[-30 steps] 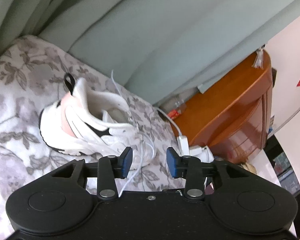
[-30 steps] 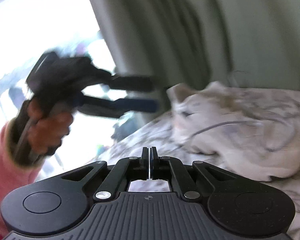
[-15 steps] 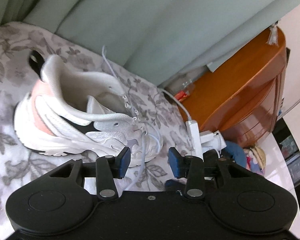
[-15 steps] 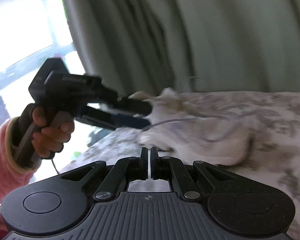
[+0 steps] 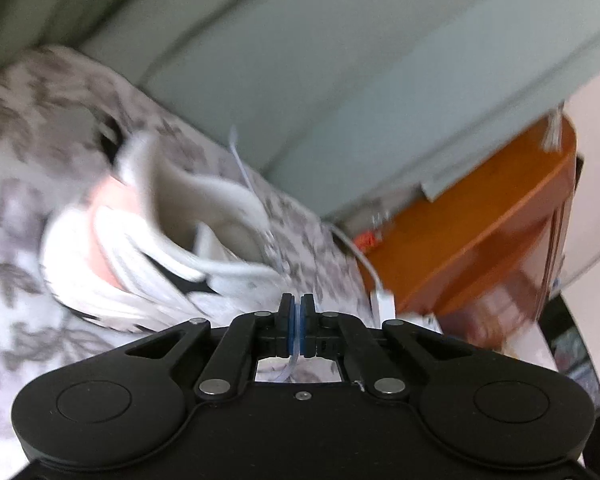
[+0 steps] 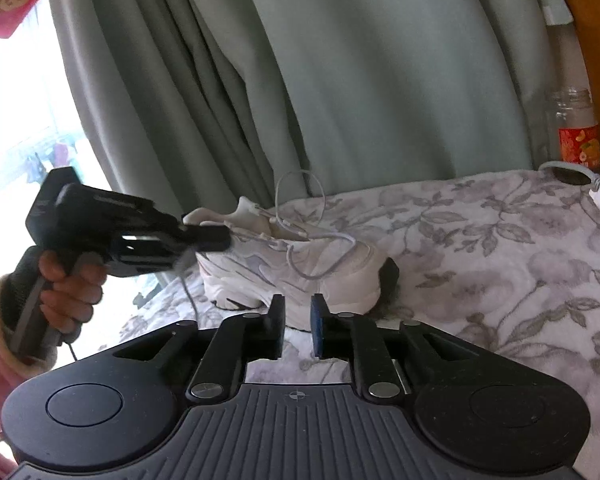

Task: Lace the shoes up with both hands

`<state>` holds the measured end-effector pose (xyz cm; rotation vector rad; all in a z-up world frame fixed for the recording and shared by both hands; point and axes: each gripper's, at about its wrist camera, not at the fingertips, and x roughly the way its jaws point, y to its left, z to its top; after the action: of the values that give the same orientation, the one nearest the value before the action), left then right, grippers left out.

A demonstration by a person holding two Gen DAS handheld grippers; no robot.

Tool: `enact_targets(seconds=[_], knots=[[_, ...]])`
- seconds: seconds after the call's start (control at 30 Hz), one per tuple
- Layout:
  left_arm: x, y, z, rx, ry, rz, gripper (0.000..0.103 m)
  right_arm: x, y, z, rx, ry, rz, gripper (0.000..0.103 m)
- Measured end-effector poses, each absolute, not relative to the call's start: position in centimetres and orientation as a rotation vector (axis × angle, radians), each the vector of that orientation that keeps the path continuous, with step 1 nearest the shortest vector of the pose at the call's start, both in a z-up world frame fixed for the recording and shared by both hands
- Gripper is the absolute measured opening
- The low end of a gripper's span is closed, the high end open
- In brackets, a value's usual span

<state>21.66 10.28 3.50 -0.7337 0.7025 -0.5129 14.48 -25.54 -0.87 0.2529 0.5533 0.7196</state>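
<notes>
Left tool [image 5: 296, 312] pinching limp, thin shoelace [image 5: 295, 350]; right tool [image 6: 298, 320] parting, empty; I'm gripping near its tip.

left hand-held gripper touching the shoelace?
Touching. In the left wrist view the left hand-held gripper is shut with the pale shoelace pinched between its blue pads, its tail hanging below.

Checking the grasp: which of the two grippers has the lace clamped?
The left gripper: its blue pads are shut on the white lace, which runs between them. The right gripper stands open with nothing between its fingers, short of the shoe.
</notes>
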Motion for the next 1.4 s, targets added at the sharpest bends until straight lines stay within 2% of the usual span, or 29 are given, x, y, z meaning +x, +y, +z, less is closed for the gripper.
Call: enact_targets(seconds=[0.23, 1.27, 1.37, 1.4], knots=[[18.9, 15.1, 4.5, -0.771, 0.625, -0.429, 0.0, 15.1, -25.3, -1.5, 0.275, 0.567, 0.725, 0.013], [19.1, 15.8, 6.1, -0.683, 0.61, -0.402, 0.0, 16.6, -24.8, -2.0, 0.287, 0.585, 0.726, 0.017], [21.0, 14.4, 7.4, -0.639, 0.626, -0.435, 0.012, 16.8, -24.5, -2.0, 0.281, 0.579, 0.73, 0.018], [21.8, 13.8, 7.8, -0.622, 0.629, -0.445, 0.02, 16.8, -24.5, -2.0, 0.283, 0.578, 0.732, 0.019]])
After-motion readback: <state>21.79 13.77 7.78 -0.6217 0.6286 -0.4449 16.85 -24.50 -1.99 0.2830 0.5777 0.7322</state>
